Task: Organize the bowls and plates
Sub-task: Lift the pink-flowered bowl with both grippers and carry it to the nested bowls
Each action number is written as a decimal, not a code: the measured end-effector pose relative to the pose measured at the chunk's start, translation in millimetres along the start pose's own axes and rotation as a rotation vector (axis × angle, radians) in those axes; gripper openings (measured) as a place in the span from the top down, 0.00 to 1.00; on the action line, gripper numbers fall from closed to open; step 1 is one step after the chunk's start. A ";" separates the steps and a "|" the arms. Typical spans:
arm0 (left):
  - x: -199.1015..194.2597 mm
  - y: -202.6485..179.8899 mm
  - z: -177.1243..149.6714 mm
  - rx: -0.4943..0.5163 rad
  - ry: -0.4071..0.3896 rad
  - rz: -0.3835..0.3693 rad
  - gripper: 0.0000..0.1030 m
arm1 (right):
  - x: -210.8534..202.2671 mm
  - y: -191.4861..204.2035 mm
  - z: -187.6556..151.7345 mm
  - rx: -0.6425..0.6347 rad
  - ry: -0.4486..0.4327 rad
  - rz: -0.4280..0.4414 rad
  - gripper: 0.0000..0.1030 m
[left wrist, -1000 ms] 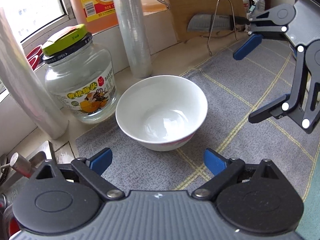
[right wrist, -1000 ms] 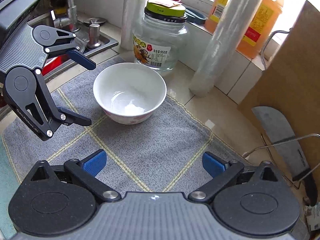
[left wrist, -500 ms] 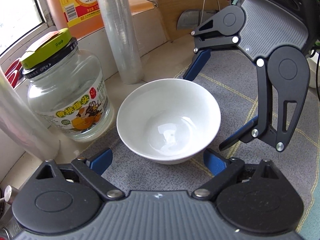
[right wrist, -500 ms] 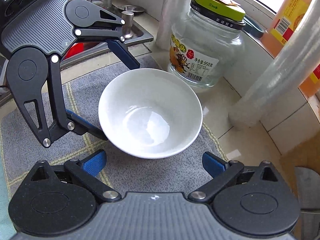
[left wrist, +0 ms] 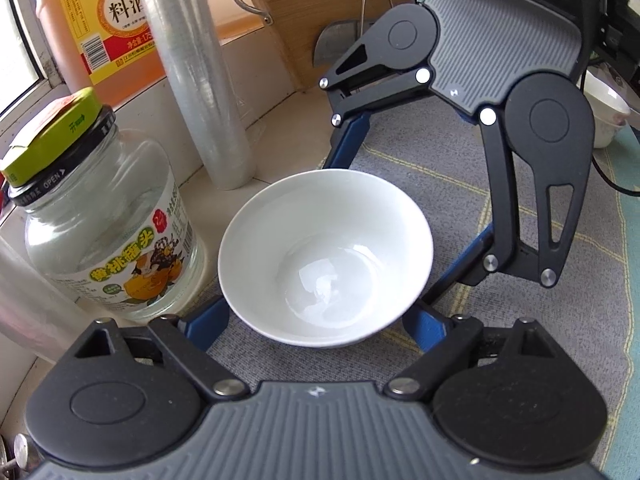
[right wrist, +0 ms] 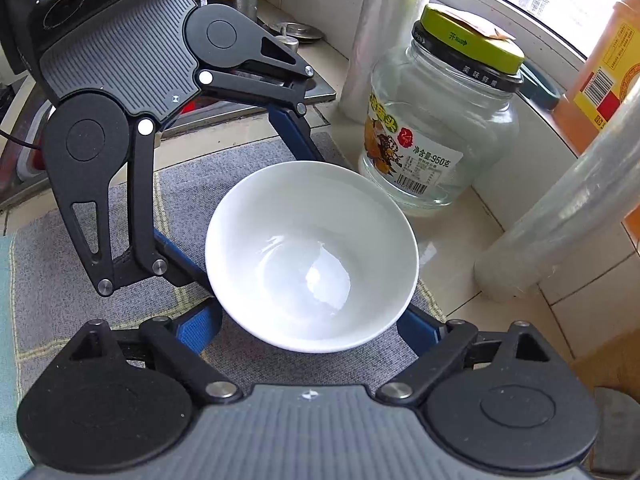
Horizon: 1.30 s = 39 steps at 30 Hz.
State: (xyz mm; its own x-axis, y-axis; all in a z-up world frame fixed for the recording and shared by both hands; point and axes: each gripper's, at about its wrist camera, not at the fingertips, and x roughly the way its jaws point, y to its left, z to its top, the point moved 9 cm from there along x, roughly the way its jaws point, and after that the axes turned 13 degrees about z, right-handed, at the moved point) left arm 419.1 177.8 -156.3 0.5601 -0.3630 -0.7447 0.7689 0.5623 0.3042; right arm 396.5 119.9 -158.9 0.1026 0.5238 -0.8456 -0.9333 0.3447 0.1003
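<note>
A white bowl stands upright on a grey checked mat; it also shows in the right wrist view. My left gripper is open, its blue fingers reaching either side of the bowl's base. My right gripper is open too, its blue fingers flanking the bowl from the opposite side. Each gripper is seen across the bowl in the other's view. Whether any finger touches the bowl is hidden under its rim.
A glass jar with a green lid stands close to the bowl. A cling-film roll, an orange bottle and a wooden board stand behind. Another white bowl is at far right. A sink lies beyond the mat.
Both grippers have closed in on the bowl from opposite sides, and their open fingers now flank it. The bowl has not moved.
</note>
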 end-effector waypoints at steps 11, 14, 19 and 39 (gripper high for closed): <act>-2.9 -4.2 -1.9 0.031 -0.009 -0.015 0.13 | -8.5 1.9 0.9 -0.024 -0.011 -0.013 0.15; -0.7 -5.2 -0.8 0.037 -0.004 -0.014 0.13 | -10.1 4.7 -0.3 -0.032 -0.009 -0.019 0.16; -5.9 -7.8 2.7 0.046 -0.012 -0.007 0.13 | -16.4 9.7 -0.8 -0.023 -0.018 -0.017 0.16; -61.5 -70.1 30.3 0.064 -0.048 -0.005 0.13 | -82.9 75.6 -33.1 -0.017 -0.049 -0.064 0.16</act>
State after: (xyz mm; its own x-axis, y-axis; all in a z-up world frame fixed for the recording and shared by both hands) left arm 340.1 138.1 -113.8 0.5690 -0.4015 -0.7177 0.7891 0.5121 0.3392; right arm 306.1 76.8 -98.5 0.1783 0.5385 -0.8236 -0.9300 0.3656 0.0376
